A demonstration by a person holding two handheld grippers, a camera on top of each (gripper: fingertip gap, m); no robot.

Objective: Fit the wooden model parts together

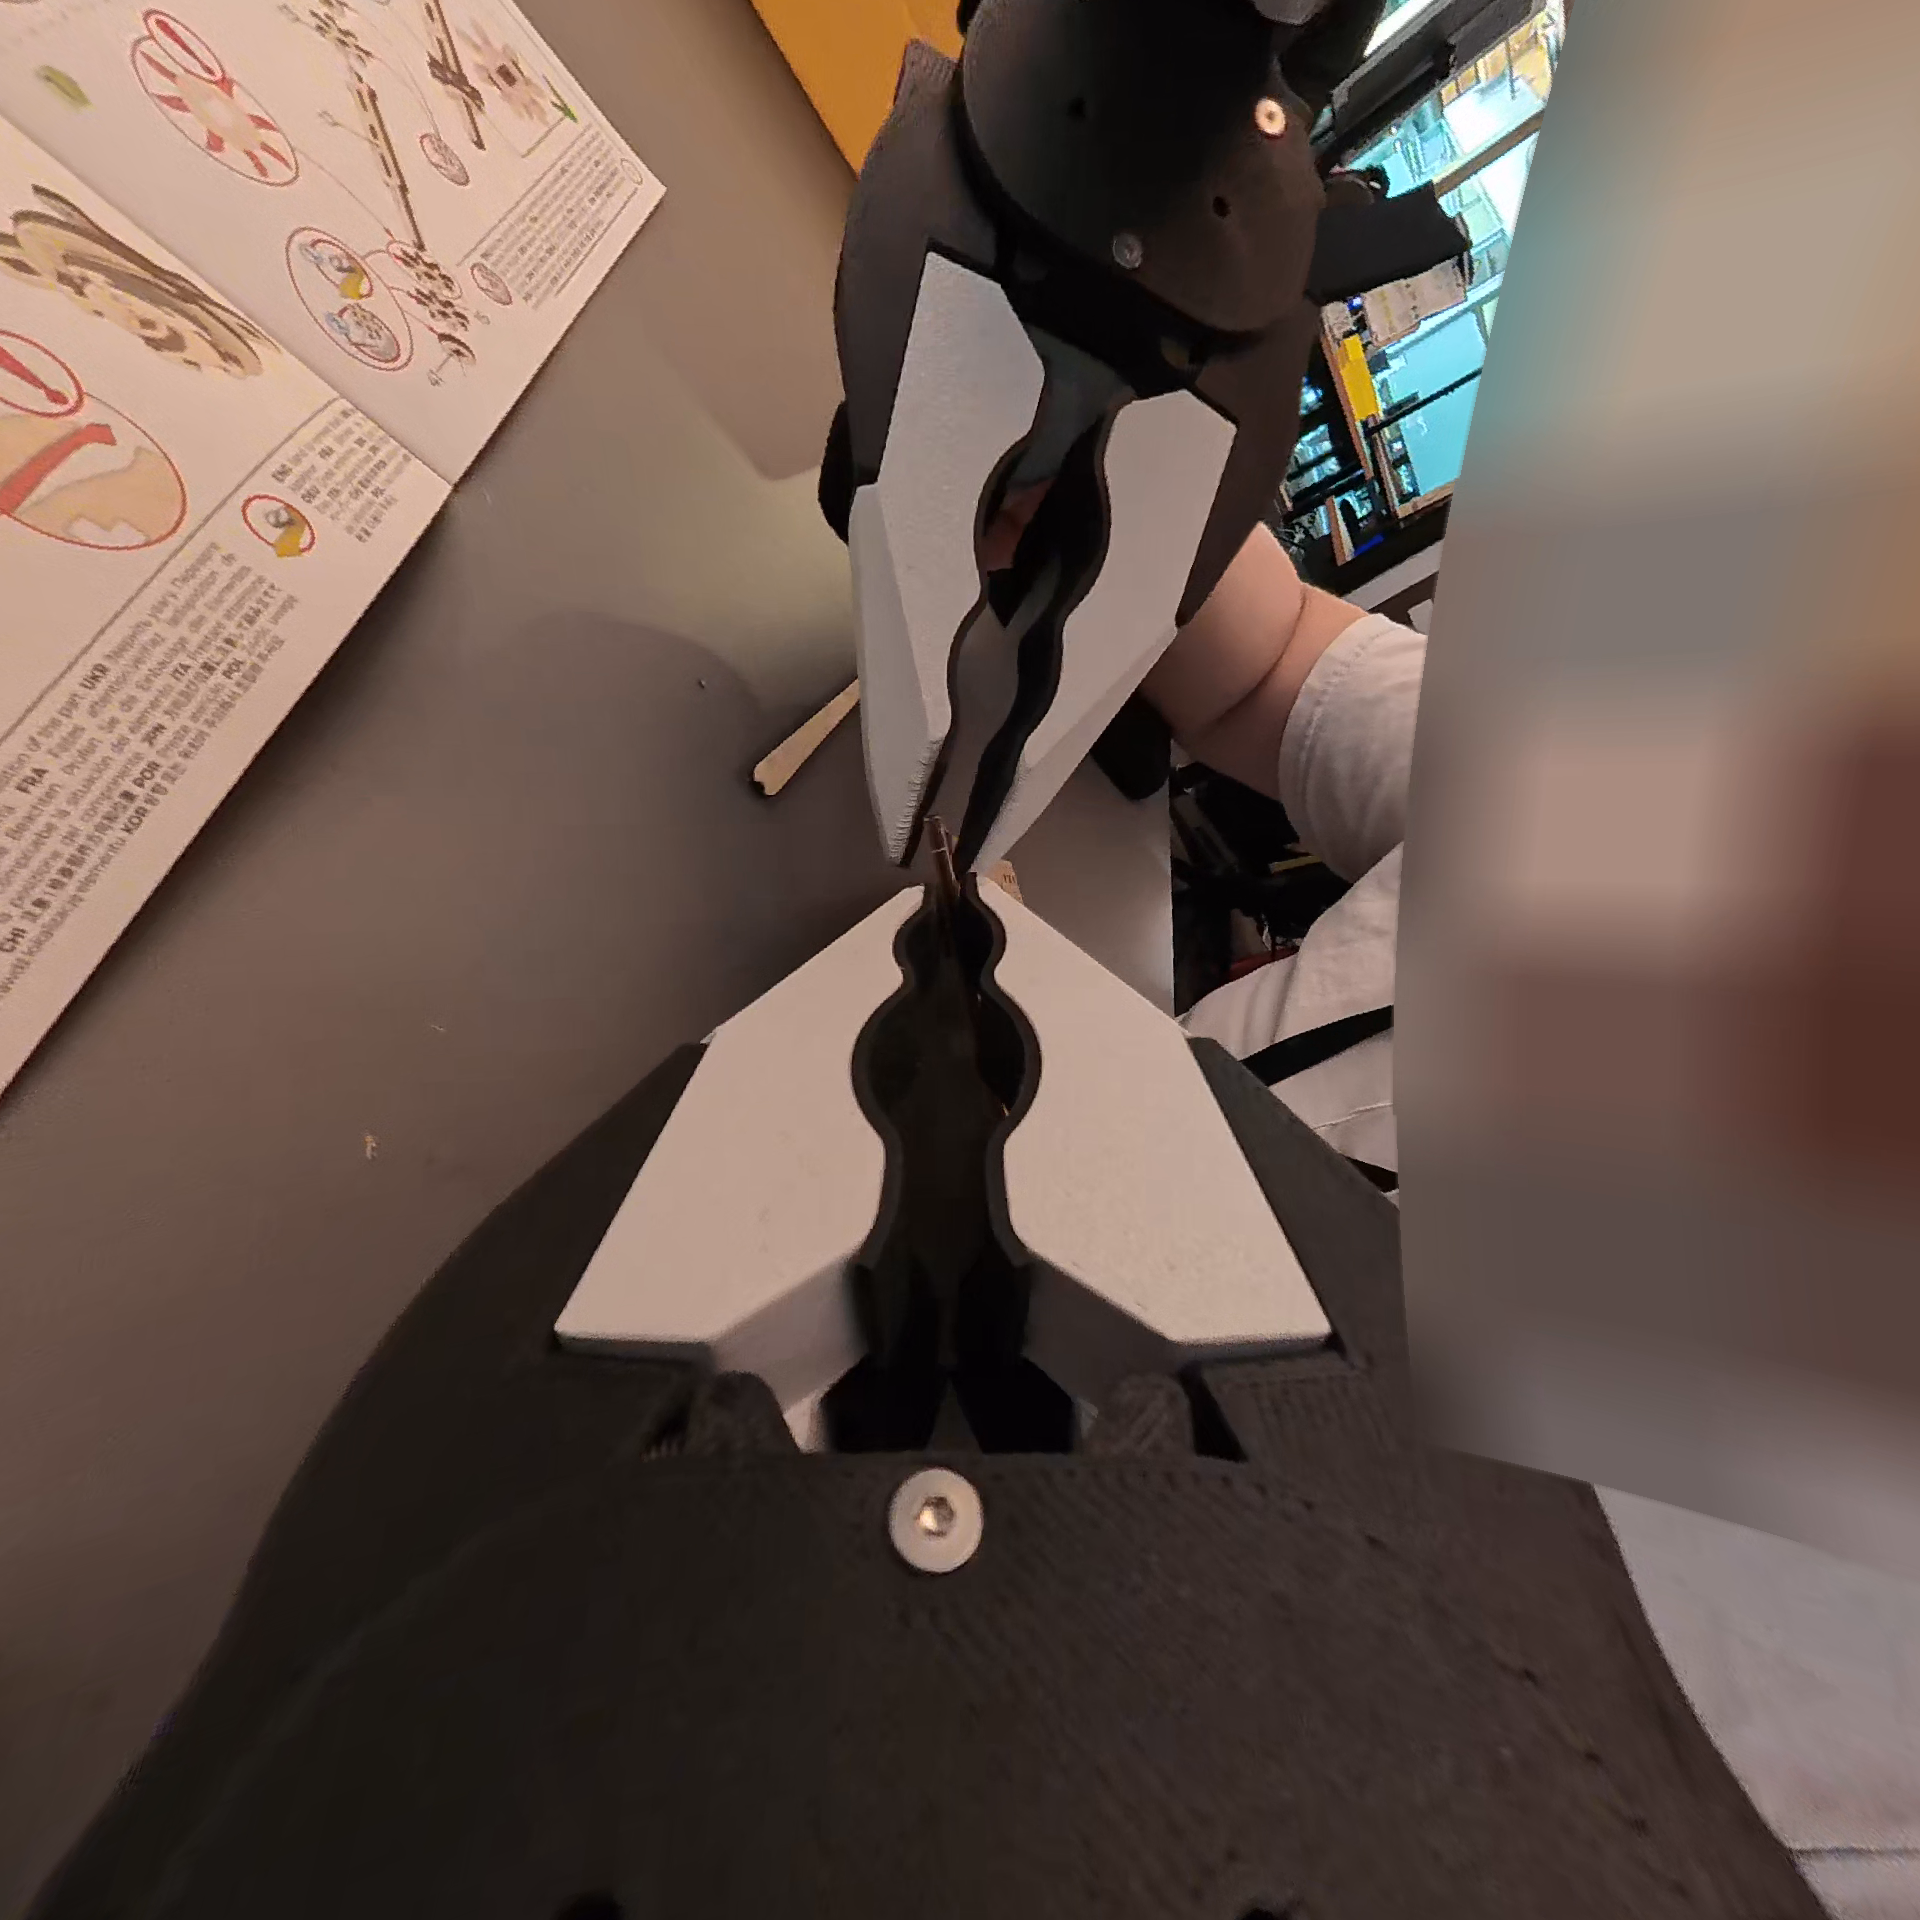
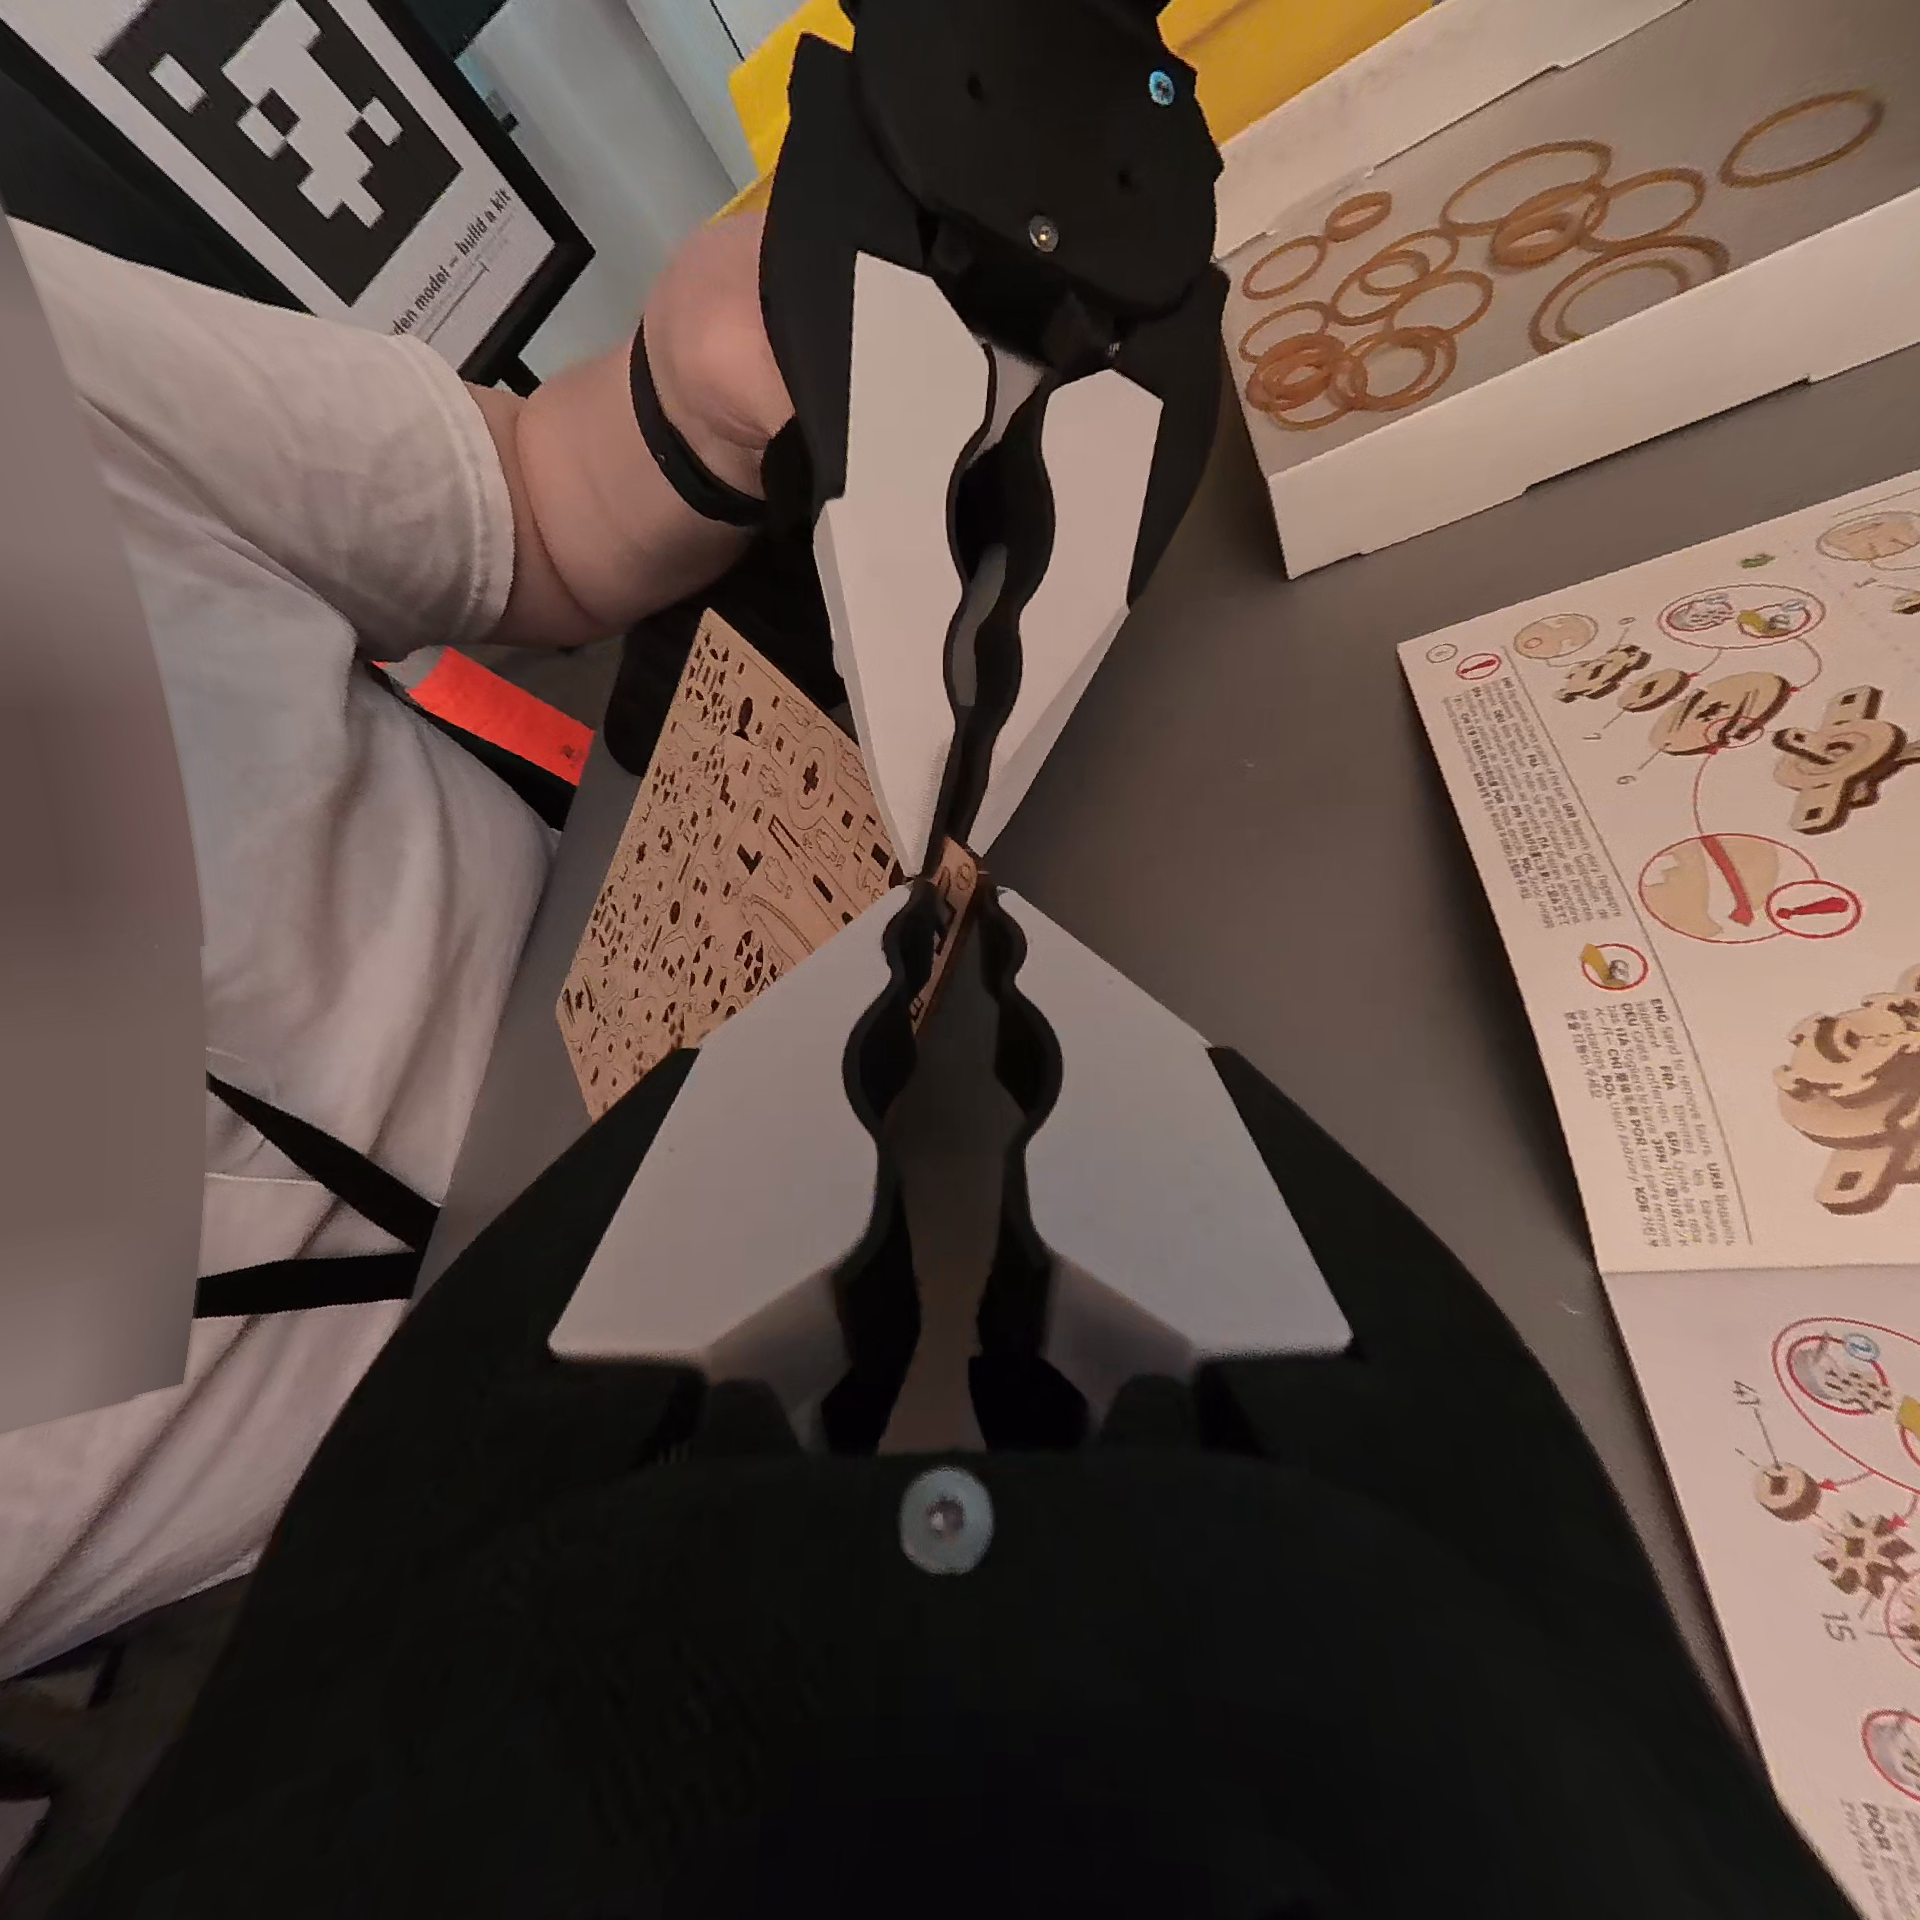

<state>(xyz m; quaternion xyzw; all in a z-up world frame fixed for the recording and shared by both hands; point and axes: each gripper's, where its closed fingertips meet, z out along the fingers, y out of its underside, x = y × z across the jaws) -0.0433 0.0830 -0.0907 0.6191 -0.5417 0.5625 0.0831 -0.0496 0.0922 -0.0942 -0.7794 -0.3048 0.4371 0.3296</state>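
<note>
Most of the thin wooden part (image 1: 943, 883) is hidden between the two claws' tips, its shape not to be made out. The instruction sheet (image 1: 239, 312) is cut off at the left edge. The punched wooden sheet (image 2: 717, 883) is partly covered by the left claw (image 2: 940, 857).

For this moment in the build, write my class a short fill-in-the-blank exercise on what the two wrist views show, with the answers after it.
1. The two grippers meet tip to ____, left gripper against right gripper.
2. The wooden rings lie in a ____ cardboard tray.
3. The laser-cut wooden sheet lies flat on the ____ table.
4. The instruction sheets lie ____ on the table.

Answers: tip; white; grey; open
</note>
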